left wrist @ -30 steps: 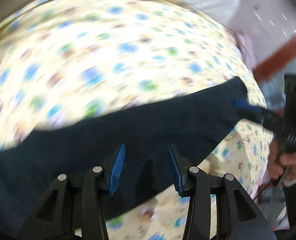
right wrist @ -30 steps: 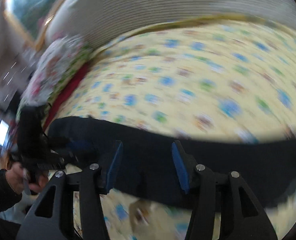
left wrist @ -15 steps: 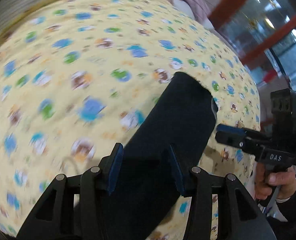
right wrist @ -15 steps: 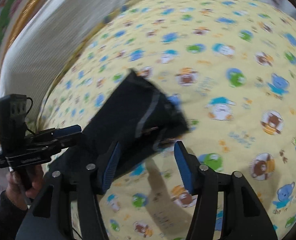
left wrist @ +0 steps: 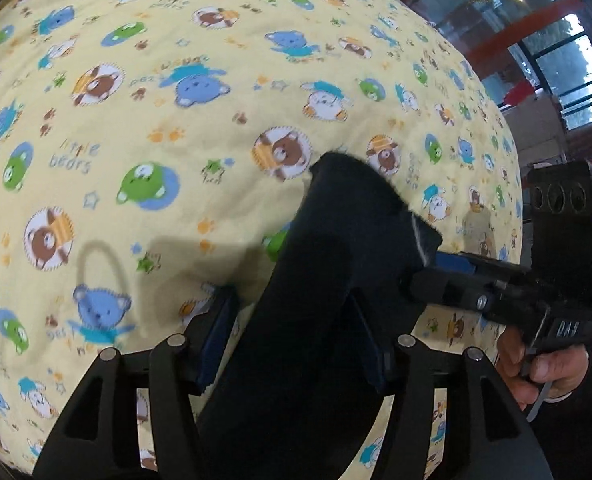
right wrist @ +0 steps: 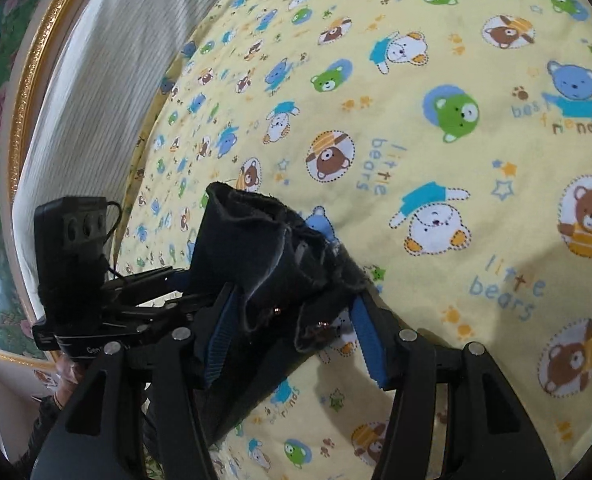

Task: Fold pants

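Dark navy pants lie folded in a narrow strip on a yellow bear-print bedsheet. My left gripper is open, its blue pads either side of the strip. My right gripper is open too, straddling the crumpled waist end of the pants. In the left wrist view the right gripper touches the far end of the strip from the right. In the right wrist view the left gripper reaches in from the left beside the pants.
A white ribbed headboard and a gold picture frame stand behind the bed. The bed's edge drops off at the right, with windows and red beams beyond. The sheet spreads wide around the pants.
Both grippers have swung round from the long side of the pants to their ends and come close together. The pants now show as a narrow strip instead of a wide band.
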Tool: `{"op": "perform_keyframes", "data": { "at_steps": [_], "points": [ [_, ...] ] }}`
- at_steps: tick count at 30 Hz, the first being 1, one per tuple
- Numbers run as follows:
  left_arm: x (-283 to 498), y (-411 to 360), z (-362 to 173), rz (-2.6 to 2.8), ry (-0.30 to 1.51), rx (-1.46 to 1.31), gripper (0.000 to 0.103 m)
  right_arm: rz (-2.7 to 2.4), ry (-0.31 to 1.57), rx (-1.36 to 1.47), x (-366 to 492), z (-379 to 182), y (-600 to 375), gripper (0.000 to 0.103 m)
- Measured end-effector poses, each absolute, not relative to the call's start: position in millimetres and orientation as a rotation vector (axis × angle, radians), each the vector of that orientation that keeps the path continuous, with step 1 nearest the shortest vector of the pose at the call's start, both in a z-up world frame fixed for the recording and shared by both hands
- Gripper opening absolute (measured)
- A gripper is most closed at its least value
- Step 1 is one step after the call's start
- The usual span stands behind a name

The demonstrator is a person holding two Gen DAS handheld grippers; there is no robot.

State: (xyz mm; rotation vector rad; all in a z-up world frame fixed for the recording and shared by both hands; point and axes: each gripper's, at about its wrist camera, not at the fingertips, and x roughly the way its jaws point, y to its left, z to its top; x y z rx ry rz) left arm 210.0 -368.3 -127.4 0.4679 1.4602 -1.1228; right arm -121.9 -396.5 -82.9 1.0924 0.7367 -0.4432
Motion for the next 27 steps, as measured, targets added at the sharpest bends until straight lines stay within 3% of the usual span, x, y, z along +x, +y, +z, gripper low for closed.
{"op": "perform_keyframes", "data": {
  "at_steps": [2, 3, 5, 7, 8, 13, 27],
  "points": [
    [209.1, -374.2, -128.5, -1.133, 1.458, 0.478, 0.059, -0.415, 0.745, 1.06, -118.0, -83.4, -395.1, 0.05],
    [207.9, -376.6, -129.6, -1.134, 1.452, 0.491, 0.058, -0.403, 0.76, 1.041, -116.1, -85.0, -394.7, 0.03],
    [205.0, -379.4, -130.2, -1.137, 1.428, 0.499, 0.055, -0.383, 0.76, 1.043, -117.8, -88.2, -395.9, 0.022],
    [205.7, -376.6, -128.5, -1.167, 1.433, 0.449, 0.026, -0.362, 0.736, 1.043, -121.2, -86.4, -395.4, 0.016],
    [206.8, -373.9, -128.4, -1.195, 1.463, 0.394, 0.021, -0.35, 0.728, 1.036, -122.0, -84.3, -394.4, 0.016],
    [200.6, -361.1, -107.4, -1.202, 1.402, 0.348, 0.017, -0.292, 0.684, 0.991, -120.4, -62.0, -383.0, 0.014],
    [184.9, -229.8, -20.0, -1.175, 1.192, 0.022, 0.016, 0.062, 0.599, 0.787, -89.6, 13.9, -304.5, 0.014]
  ]
}}
